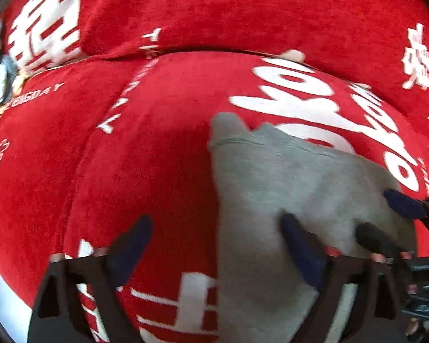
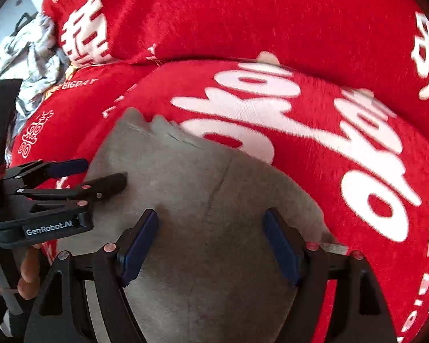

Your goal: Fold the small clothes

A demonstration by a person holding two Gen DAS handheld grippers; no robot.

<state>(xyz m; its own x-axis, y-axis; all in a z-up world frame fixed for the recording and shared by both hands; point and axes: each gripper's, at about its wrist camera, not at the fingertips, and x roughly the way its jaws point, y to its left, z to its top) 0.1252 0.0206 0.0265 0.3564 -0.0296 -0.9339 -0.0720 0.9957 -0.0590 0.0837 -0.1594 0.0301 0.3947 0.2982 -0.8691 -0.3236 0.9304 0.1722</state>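
A small grey knit garment [image 1: 286, 200] lies on a red plush cover with white lettering [image 1: 163, 148], its far edge ending in a stitched hem with a corner sticking up. The left gripper [image 1: 217, 234] hovers over the near part with its 2 blue-padded fingers [image 1: 131, 245] spread wide: 1 over the red cover, the other on the grey cloth. At the right, the right gripper [image 1: 386, 217] reaches in, parted over the garment's right edge.

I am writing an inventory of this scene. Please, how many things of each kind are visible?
Grey garment: 1
Red cushions: 2
Crumpled pale cloth: 1
Grippers: 2
Total: 6
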